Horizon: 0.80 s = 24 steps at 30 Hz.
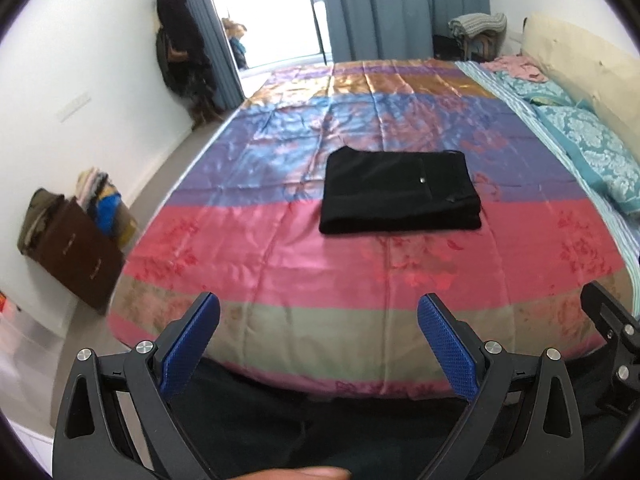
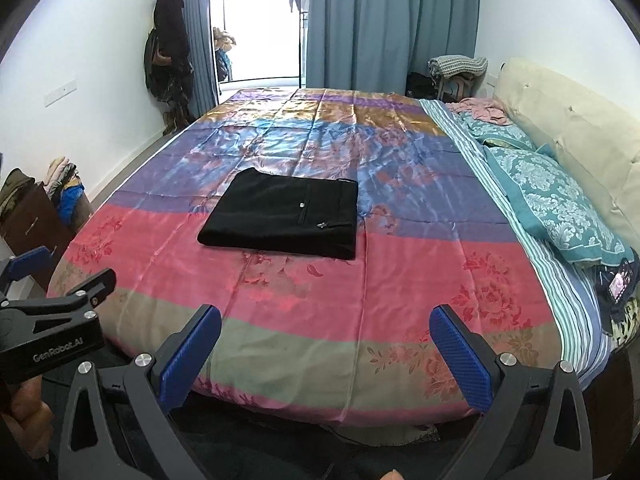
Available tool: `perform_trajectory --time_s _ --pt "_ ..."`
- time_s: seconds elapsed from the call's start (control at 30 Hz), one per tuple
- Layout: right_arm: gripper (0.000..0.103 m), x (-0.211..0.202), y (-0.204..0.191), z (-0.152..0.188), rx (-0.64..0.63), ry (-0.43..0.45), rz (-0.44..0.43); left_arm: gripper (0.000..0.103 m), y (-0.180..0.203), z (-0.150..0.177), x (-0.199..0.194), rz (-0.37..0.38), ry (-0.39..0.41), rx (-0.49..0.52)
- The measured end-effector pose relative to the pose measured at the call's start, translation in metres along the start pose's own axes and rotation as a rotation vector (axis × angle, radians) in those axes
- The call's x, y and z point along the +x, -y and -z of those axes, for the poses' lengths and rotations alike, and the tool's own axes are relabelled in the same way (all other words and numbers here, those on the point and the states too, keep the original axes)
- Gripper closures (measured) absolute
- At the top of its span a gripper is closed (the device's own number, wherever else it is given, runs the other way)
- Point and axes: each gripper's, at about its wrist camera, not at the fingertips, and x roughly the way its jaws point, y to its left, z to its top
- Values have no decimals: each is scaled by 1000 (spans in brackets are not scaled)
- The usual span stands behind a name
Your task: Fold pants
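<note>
Black pants (image 1: 400, 192) lie folded into a neat rectangle on the striped satin bedspread (image 1: 280, 264), near the bed's middle; they also show in the right wrist view (image 2: 282, 214). My left gripper (image 1: 318, 312) is open and empty, held back over the bed's near edge, well short of the pants. My right gripper (image 2: 325, 322) is open and empty too, held beside it at the near edge. The left gripper's body shows at the left of the right wrist view (image 2: 52, 320).
Teal pillows (image 2: 556, 204) and a cream headboard (image 2: 568, 120) line the bed's right side. A phone (image 2: 619, 282) lies at the right edge. A brown cabinet (image 1: 76, 252) with clothes stands on the floor at left. Blue curtains (image 2: 384, 24) hang behind.
</note>
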Motion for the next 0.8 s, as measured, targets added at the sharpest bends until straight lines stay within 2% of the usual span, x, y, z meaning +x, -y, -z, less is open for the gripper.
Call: perform_trajectory --time_s 0.13,0.47,0.6,0.8 --pt "0 0 -2 -2 -6 -10 6 0 -2 2 2 18 -11 -2" --pt "0 -3 -11 -7 -46 30 54 0 -9 1 11 44 -55 -42" --pt "0 0 -11 -6 -44 20 58 1 -9 3 15 67 -83 -53" --pt "0 4 -9 -5 -29 -4 56 1 -10 -1 13 56 -73 -69"
